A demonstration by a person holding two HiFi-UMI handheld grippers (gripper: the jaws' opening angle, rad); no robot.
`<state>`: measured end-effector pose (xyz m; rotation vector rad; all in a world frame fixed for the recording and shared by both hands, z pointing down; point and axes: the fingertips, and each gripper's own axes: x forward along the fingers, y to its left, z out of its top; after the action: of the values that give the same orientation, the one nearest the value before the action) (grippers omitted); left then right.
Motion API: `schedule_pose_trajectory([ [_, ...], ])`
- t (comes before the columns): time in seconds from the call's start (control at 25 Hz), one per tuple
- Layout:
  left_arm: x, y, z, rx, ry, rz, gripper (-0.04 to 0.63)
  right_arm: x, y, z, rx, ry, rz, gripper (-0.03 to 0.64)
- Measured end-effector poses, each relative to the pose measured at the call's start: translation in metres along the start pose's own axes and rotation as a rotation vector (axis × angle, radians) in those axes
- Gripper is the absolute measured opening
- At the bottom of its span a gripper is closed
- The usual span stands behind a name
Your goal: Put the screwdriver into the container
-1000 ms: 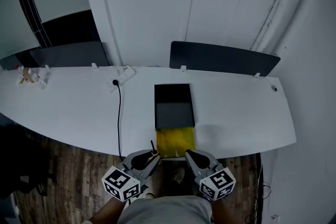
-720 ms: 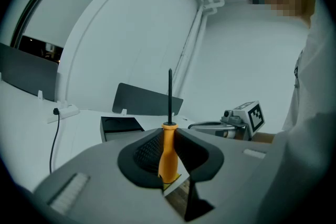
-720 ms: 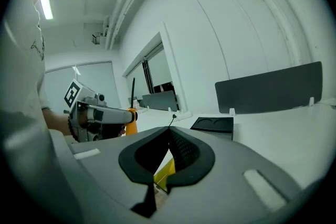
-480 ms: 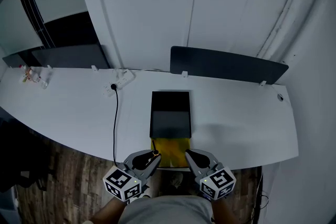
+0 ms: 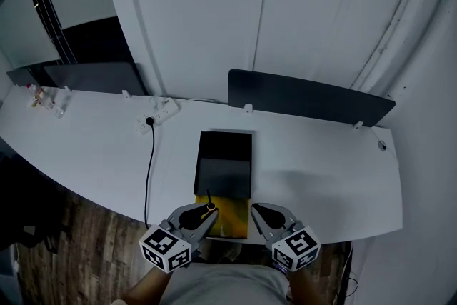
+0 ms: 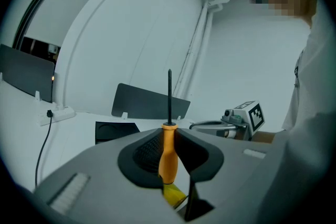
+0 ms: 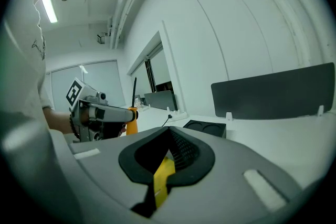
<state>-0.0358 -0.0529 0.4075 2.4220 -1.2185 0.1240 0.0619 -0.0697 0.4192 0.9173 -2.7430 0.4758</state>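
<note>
Left gripper [image 6: 168, 131] has its jaws clamped partway on the orange handle of the screwdriver [image 6: 168, 157], pads pinching the narrow waist just under the collar, dark shaft standing straight up. That looks like the right place to hold it: a stiff, light tool, but the handle is smooth plastic and could swivel in a two-pad pinch if the long shaft knocks anything. Right gripper [image 7: 169, 131] rides alongside with its jaw tips together and nothing between them. Out ahead, a yellow mat [image 5: 235, 219] lies at the near edge of the white table [image 5: 321, 168], and touching its far side sits the black container [image 5: 223, 164], open-topped, with the screwdriver not yet over it.
</note>
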Motion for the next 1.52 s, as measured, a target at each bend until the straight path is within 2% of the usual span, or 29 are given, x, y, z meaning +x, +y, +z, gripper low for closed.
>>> schedule_pose_trajectory([
  [0.52, 0.003, 0.011, -0.005, -0.009, 0.045, 0.016, 0.067, 0.011, -0.005, 0.001, 0.007, 0.008, 0.023, 0.014],
  [1.04, 0.001, 0.027, -0.008, 0.023, 0.157, -0.071, 0.067, 0.024, 0.006, 0.003, 0.048, 0.022, -0.059, 0.014],
  [1.52, 0.017, 0.032, -0.033, 0.036, 0.270, -0.127, 0.067, 0.026, -0.005, -0.015, 0.107, 0.044, -0.118, 0.014],
])
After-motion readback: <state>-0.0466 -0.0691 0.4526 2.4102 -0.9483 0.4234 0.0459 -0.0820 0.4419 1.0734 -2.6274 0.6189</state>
